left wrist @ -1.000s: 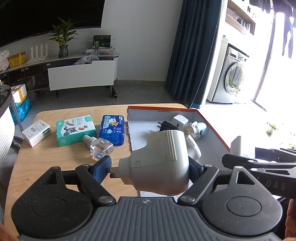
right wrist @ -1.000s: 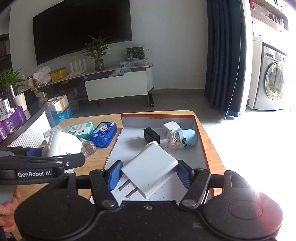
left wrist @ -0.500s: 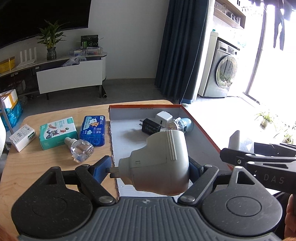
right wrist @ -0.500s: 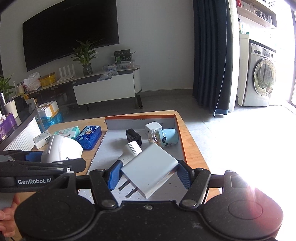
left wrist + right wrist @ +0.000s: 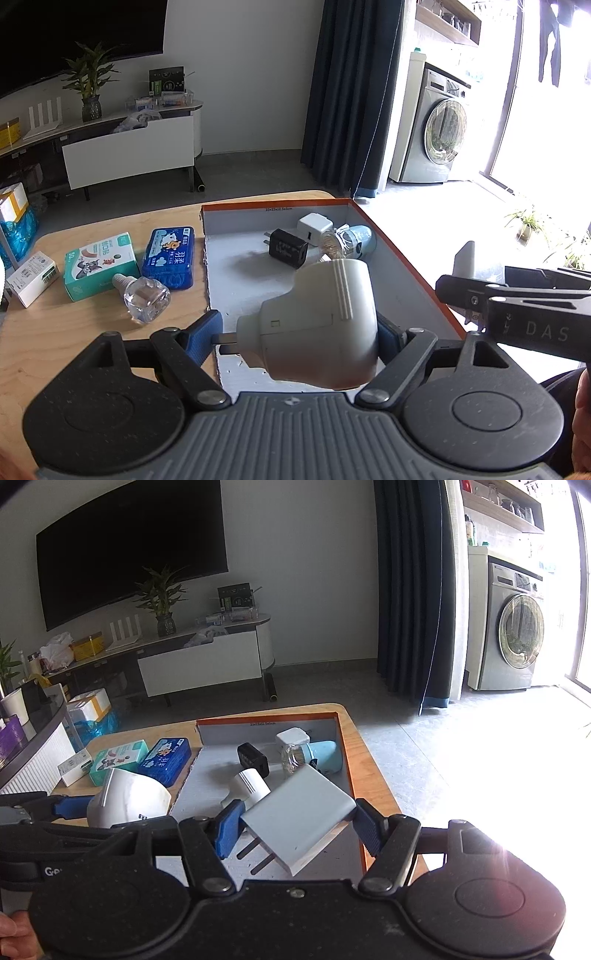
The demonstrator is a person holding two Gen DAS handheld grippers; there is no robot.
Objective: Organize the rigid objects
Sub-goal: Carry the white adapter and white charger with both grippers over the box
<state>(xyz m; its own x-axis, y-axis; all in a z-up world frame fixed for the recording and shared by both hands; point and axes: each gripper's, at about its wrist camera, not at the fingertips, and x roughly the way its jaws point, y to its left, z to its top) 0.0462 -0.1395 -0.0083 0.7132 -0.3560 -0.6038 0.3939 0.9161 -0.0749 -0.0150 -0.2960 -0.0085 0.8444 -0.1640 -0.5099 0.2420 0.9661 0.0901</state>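
White rounded plug (image 5: 317,325) pinched in left tongs (image 5: 299,332); flat charger (image 5: 299,821) pinched in right tongs (image 5: 295,825), over box (image 5: 399,258).

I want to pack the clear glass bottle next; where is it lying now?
In the left wrist view the clear glass bottle lies on the wooden table, left of the orange-rimmed box, just in front of the green carton and the blue case.
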